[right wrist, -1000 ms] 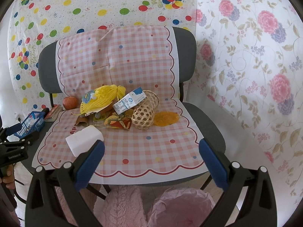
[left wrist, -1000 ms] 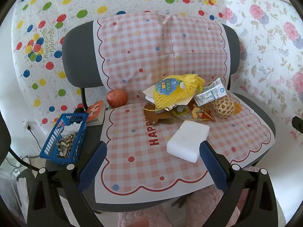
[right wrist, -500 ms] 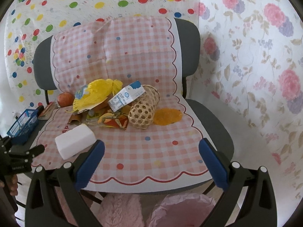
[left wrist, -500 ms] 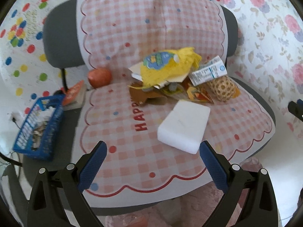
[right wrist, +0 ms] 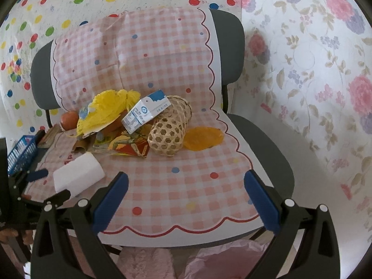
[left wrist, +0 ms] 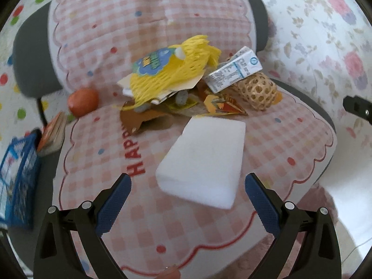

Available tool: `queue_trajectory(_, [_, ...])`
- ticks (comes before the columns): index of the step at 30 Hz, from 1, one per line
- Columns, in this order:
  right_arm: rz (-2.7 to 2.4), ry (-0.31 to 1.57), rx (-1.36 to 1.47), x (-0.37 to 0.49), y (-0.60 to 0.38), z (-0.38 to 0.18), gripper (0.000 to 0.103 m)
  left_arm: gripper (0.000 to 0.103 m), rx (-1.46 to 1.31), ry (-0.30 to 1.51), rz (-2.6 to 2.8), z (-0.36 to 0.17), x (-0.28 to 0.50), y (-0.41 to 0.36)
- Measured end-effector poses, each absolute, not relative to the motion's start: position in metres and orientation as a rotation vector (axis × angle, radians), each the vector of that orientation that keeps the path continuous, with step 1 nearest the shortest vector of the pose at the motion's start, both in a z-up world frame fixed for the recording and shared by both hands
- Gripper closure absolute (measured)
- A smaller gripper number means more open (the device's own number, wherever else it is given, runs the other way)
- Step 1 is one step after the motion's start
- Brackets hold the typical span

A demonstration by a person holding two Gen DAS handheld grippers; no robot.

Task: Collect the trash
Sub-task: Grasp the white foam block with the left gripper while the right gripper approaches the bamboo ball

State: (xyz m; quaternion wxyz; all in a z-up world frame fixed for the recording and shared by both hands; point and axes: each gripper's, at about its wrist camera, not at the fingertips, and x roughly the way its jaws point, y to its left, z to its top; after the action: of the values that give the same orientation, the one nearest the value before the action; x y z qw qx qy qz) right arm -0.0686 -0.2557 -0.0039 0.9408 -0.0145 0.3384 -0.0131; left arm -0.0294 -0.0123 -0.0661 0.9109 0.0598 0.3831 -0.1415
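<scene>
A white foam block (left wrist: 204, 160) lies on the pink checked chair seat (left wrist: 279, 144), just ahead of my open left gripper (left wrist: 187, 188), which does not touch it. Behind it sits a trash pile: yellow foam netting (left wrist: 176, 69), a blue-and-white milk carton (left wrist: 233, 69), torn wrappers (left wrist: 223, 105) and brown cardboard (left wrist: 141, 118). In the right wrist view my right gripper (right wrist: 186, 186) is open above the bare front of the seat. The foam block (right wrist: 78, 174), carton (right wrist: 146, 111), netting (right wrist: 107, 111) and an orange peel (right wrist: 202, 138) lie beyond it.
A woven bamboo basket (right wrist: 169, 130) lies on its side by the carton. An apple (left wrist: 82, 101), a small book (left wrist: 52, 131) and a blue basket (left wrist: 16, 174) sit left of the seat. A pink bag (right wrist: 223, 260) is on the floor below the chair's front edge.
Both grippers have moved in toward the chair. The left one has come close to the white foam block, which now fills more of its view. Both stay open.
</scene>
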Motion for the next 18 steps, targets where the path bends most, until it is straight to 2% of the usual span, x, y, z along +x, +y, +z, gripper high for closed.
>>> queue_trajectory(7, [0.008,0.686,0.006,-0.061,-0.259,-0.008,0.006,0.008,0.153,0.789,-0.380,-0.071,-0.016,-0.021])
queue_trajectory(12, [0.044,0.706,0.023,-0.059,-0.257,-0.010,0.006,0.014,0.139,0.759,-0.387,-0.063,-0.020,-0.019])
queue_trajectory(13, [0.049,0.707,0.023,-0.059,-0.256,-0.011,0.006,0.028,0.131,0.756,-0.387,-0.061,-0.021,-0.017])
queue_trajectory(14, [0.057,0.708,0.019,-0.059,-0.255,-0.011,0.006,0.036,0.123,0.761,-0.386,-0.060,-0.020,-0.016])
queue_trajectory(18, [0.076,0.702,0.011,-0.060,-0.250,-0.010,0.006,0.037,0.131,0.780,-0.397,-0.063,-0.021,-0.017])
